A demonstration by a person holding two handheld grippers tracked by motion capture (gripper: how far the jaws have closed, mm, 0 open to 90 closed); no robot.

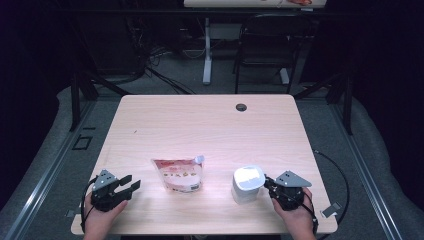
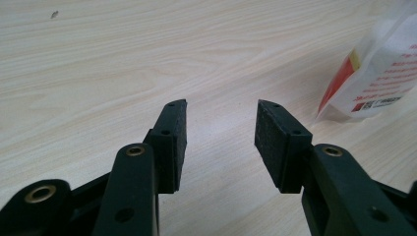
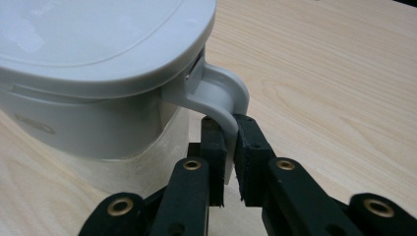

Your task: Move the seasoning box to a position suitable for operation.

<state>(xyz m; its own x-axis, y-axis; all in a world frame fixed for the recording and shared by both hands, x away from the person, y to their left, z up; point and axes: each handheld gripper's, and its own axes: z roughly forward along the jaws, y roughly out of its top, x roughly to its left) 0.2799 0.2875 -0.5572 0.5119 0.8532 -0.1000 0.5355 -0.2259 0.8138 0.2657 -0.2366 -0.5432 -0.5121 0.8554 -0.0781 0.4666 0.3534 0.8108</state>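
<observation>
At the bottom right of the high view my right gripper (image 1: 268, 186) sits against the white lidded container (image 1: 247, 184), which stands on the wooden table (image 1: 210, 125) in the lower right part of the frame. In the right gripper view, low in the centre, my jaws are clamped on the container's handle (image 3: 223, 96), the thin curved loop pinched flat between the two pads.

At the bottom left of the high view my left gripper (image 1: 126, 186) rests near the table's front edge, its jaws standing apart with nothing between them; the left gripper view shows bare wood in the gap between the pads (image 2: 269, 142).

A little further up, in the lower middle of the high view, a snack pouch (image 1: 179, 174) lies flat, apart from both grippers.

I judge the container to be rigid, smooth plastic, likely light unless filled, so the body would slip in a pinch. The handle is the sound place to hold, though a one-sided grip there may let the container tilt or swing. The lid (image 3: 93, 39) looks seated, but I cannot tell whether it is latched.
</observation>
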